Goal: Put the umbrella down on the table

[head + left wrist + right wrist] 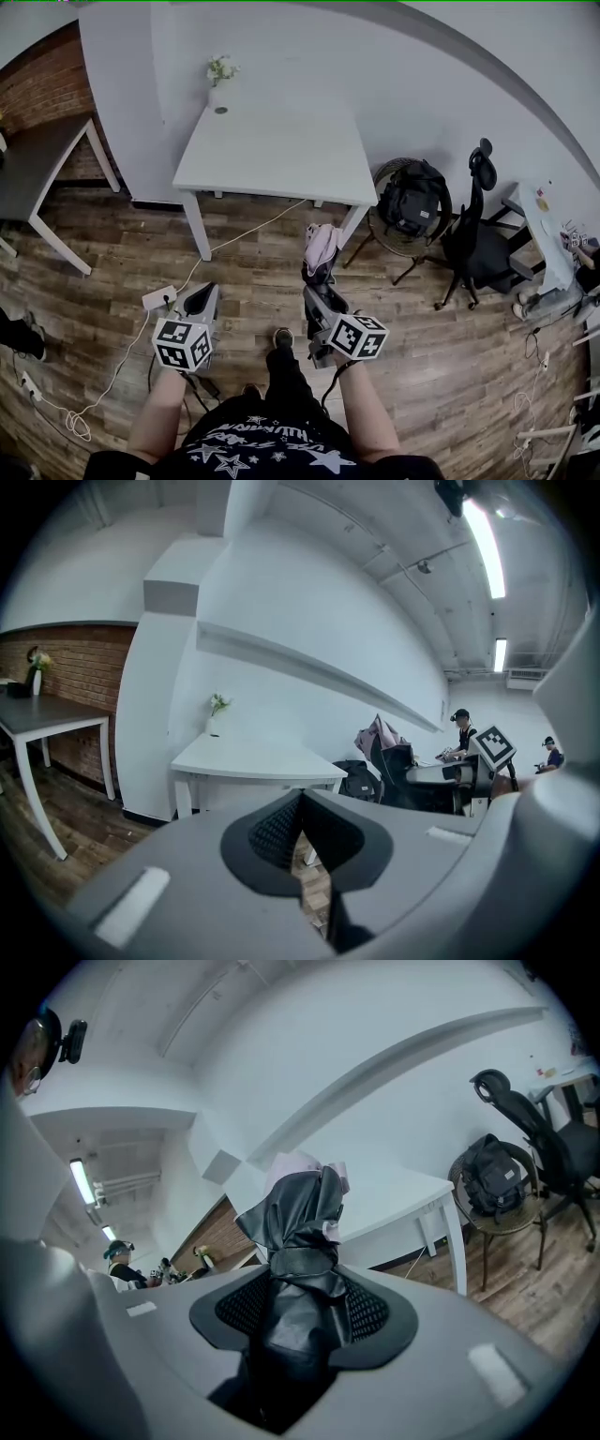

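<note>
With the umbrella (322, 246) gripped in the right claw (319, 281) short of the worktop (272, 155) and the left claw (202, 298) closed and empty, the carry is judged under way; the umbrella must next be brought over the worktop and lowered.

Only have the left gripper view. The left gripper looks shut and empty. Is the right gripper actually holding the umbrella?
Observer: Yes. In the right gripper view, the right gripper is closed on the folded black and pink fabric umbrella, which sticks out beyond the gripper.
Operator: Is it over the table yet?
Observer: No. The head view shows the umbrella above the wooden plank floor, short of the white rectangular table.
</note>
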`<control>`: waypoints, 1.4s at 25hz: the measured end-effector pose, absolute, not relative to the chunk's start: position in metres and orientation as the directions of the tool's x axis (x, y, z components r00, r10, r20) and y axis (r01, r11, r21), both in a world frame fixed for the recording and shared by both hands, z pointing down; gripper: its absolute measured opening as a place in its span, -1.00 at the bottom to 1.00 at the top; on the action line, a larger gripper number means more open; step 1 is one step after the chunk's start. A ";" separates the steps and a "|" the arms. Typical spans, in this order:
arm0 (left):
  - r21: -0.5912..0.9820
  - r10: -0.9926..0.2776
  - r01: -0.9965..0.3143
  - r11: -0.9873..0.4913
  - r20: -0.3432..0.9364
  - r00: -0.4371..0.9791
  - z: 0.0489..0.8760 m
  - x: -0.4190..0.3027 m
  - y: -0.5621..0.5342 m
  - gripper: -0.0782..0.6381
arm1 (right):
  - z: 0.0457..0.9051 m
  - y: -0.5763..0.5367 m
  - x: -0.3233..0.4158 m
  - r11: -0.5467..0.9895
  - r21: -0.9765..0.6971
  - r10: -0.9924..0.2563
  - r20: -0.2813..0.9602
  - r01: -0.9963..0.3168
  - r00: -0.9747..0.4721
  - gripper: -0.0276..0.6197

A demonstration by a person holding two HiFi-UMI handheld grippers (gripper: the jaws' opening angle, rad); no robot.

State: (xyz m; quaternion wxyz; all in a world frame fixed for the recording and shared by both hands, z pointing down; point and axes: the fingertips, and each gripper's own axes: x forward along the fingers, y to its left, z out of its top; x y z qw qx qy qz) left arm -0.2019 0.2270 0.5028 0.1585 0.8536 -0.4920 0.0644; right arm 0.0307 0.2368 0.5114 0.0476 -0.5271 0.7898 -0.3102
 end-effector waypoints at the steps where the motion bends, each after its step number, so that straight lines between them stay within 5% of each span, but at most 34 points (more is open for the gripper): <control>1: 0.210 -0.820 -0.861 -0.464 0.265 0.507 0.503 -0.203 0.227 -0.77 | 0.513 0.236 0.031 0.248 -0.543 -0.861 0.256 -0.802 -0.440 -0.22; 17: 0.213 -0.823 -0.856 -0.471 0.243 0.513 0.497 -0.191 0.177 -0.77 | 0.515 0.194 0.051 0.237 -0.573 -0.862 0.247 -0.785 -0.441 -0.22; 35: 0.200 -0.830 -0.875 -0.441 0.281 0.482 0.495 -0.147 0.026 -0.77 | 0.516 0.022 0.098 0.261 -0.600 -0.836 0.251 -0.756 -0.488 -0.22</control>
